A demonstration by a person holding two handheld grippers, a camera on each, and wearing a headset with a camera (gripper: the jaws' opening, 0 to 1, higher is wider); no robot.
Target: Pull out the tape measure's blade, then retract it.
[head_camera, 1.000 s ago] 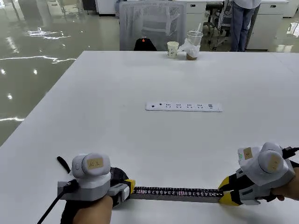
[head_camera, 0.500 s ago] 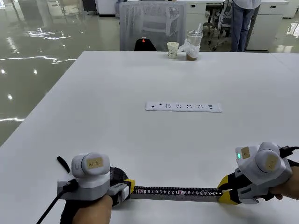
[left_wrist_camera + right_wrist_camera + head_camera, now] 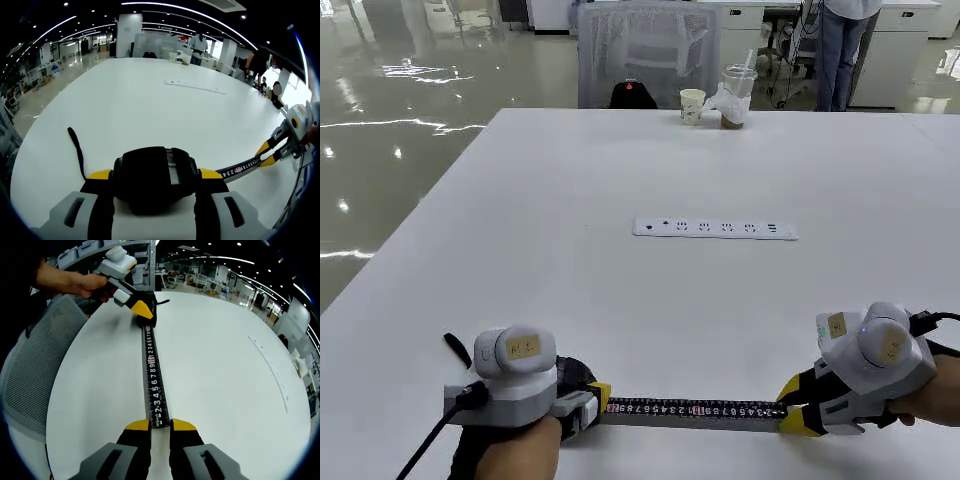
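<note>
At the lower left of the head view a black strap (image 3: 457, 350) lies loose on the white bench (image 3: 620, 300), trailing from the tape measure (image 3: 576, 378). The left tongs (image 3: 590, 402) are clamped on the tape measure's black case. In the left gripper view their yellow-tipped jaws press on both sides of the case (image 3: 155, 172), which sits on the bench at the bottom centre of the frame, with the strap (image 3: 76, 150) curling away to the upper left.

From the case the blade (image 3: 690, 409) runs flat along the bottom edge of the head view, dark with pale numbers, pulled out across the bench towards the lower right. The right tongs (image 3: 788, 404) pinch its far end. In the right gripper view the jaws stand nearly together on the blade's tip at the bottom centre (image 3: 160, 426), and the blade (image 3: 152, 375) stretches up the frame to the case in the left tongs (image 3: 142, 310).

In the middle of the head view a white power strip (image 3: 715, 228) lies flat, well apart from the tape. At the bench's far edge, top centre, stands a grey mesh chair (image 3: 640, 50). Right of it is a paper cup (image 3: 692, 105); what it holds cannot be seen. Just beside it is a clear cup (image 3: 736, 85) with a straw and something brown at the bottom, with crumpled white material against it. A person (image 3: 842, 45) stands at the upper right.
</note>
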